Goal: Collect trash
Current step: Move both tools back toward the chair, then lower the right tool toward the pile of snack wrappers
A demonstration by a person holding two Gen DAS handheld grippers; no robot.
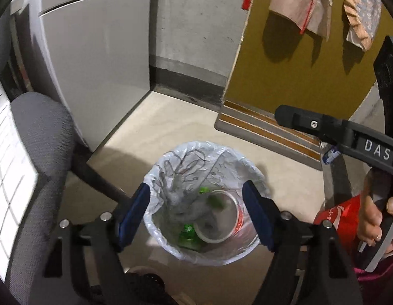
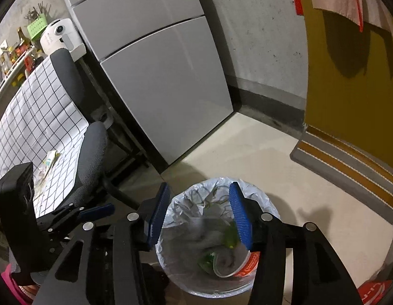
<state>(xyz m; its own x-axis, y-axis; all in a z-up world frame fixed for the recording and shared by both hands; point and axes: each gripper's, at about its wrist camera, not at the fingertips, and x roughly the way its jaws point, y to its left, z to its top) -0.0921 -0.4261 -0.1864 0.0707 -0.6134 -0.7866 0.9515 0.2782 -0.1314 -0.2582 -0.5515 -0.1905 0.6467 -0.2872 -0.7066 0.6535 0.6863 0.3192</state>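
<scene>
Both tongs, left (image 1: 196, 216) and right (image 2: 200, 216), tilt downward, jaws apart, gripping nothing.

both wrist views downward, sharing bin (image 1: 206, 203)

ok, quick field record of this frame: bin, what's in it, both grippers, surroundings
bin: round bin lined with a white printed plastic bag, on the pale floor
contents: white paper cup with red print, green plastic pieces, blurred
left gripper: open, empty, above the bin mouth
right gripper: open, empty, above the bin mouth
beside bin: grey fabric office chair
behind: grey cabinet, striped doormat
</scene>
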